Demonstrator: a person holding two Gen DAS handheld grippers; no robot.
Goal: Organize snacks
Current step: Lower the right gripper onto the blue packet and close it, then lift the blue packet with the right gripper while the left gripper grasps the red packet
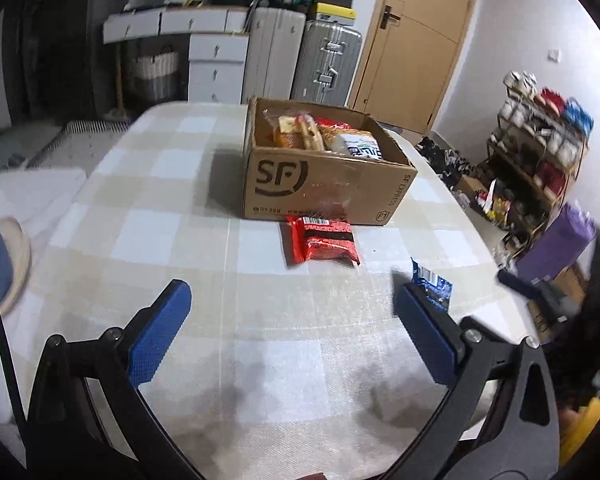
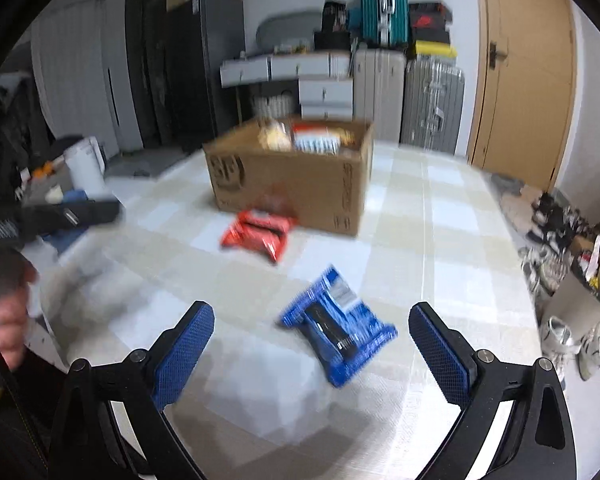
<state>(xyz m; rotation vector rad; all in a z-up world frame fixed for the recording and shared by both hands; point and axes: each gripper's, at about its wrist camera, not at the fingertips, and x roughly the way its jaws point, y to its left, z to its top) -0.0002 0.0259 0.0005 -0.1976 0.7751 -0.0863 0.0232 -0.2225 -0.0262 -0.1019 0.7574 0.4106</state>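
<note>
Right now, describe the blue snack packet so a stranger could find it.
Start at the cardboard box on the checked table. Nearer the camera than the red packet in front of it lies the blue snack packet, the only blue wrapper, with a dark centre band.

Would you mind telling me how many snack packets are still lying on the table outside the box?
2: a red packet right in front of the box, and a blue packet nearer, before the right gripper.
</note>
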